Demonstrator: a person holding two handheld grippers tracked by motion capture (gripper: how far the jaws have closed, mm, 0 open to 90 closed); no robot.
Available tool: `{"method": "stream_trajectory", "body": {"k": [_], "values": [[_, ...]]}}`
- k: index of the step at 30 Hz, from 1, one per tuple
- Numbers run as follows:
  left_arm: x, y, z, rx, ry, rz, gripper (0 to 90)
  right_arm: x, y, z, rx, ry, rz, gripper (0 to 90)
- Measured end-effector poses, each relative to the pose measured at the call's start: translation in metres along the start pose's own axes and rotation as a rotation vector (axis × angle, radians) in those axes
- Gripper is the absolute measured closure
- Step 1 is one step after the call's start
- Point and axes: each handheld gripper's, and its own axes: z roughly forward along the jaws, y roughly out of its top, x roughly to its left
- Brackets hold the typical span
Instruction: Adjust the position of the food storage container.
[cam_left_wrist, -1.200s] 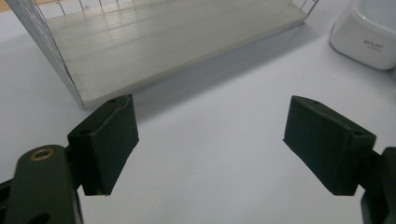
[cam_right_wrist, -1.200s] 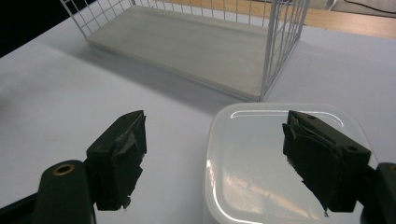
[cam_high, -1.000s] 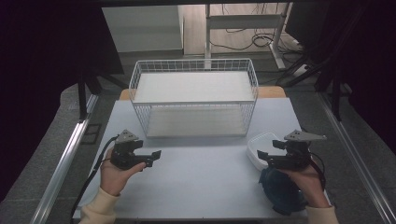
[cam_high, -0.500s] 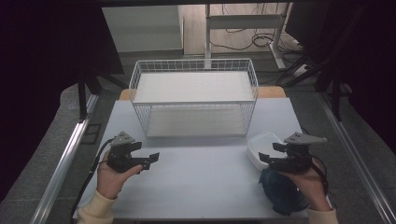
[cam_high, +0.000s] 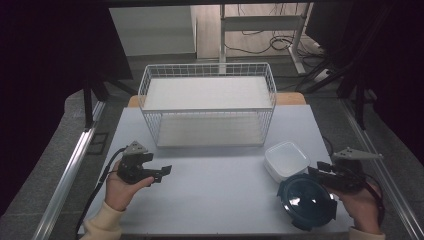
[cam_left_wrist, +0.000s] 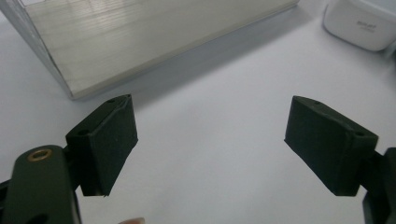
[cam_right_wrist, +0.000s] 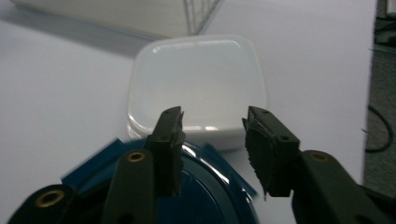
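A white square lidded container (cam_high: 286, 160) (cam_right_wrist: 198, 88) sits on the table at the right. Just in front of it lies a dark blue round lid (cam_high: 306, 201) (cam_right_wrist: 205, 196). My right gripper (cam_high: 316, 173) (cam_right_wrist: 212, 123) hovers over the lid's far right edge, pointing at the white container. Its jaws have just been closing and stand partly apart, pressing on nothing. My left gripper (cam_high: 164, 172) (cam_left_wrist: 210, 135) rests at the left of the table, held in a hand, its jaws wide open over bare tabletop.
A white wire basket (cam_high: 207, 107) (cam_left_wrist: 140, 42) stands at the back middle of the grey table (cam_high: 220, 185). Cables trail from both grippers. The table's metal rails run along both sides, with dark floor beyond.
The right gripper has shifted to the right and a little nearer, and its jaws have narrowed. The blue lid now shows more fully. The left gripper has stayed put.
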Motion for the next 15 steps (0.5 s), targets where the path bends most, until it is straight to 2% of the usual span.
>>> {"method": "stream_trajectory", "body": {"k": [2,5,6,9,11,15], "values": [[0.002,-0.002,-0.001,0.004,-0.006,-0.01,16.1,-0.007,-0.008,-0.007,0.027,-0.038,-0.013,66.0],[0.004,-0.004,-0.001,0.01,-0.003,-0.029,16.0,-0.015,-0.02,-0.01,0.057,-0.062,0.008,73.8],[0.004,-0.004,-0.001,0.01,-0.003,-0.029,16.0,-0.015,-0.02,-0.01,0.057,-0.062,0.008,73.8],[0.005,-0.006,-0.001,0.012,-0.003,-0.039,16.1,-0.027,-0.031,-0.009,0.109,-0.1,0.016,86.8],[0.005,-0.006,-0.001,0.015,-0.005,-0.035,16.1,-0.029,-0.033,-0.007,0.123,-0.109,0.009,88.9],[0.005,-0.007,0.002,0.025,-0.006,-0.033,16.1,-0.032,-0.038,0.005,0.201,-0.109,-0.02,89.3]]}}
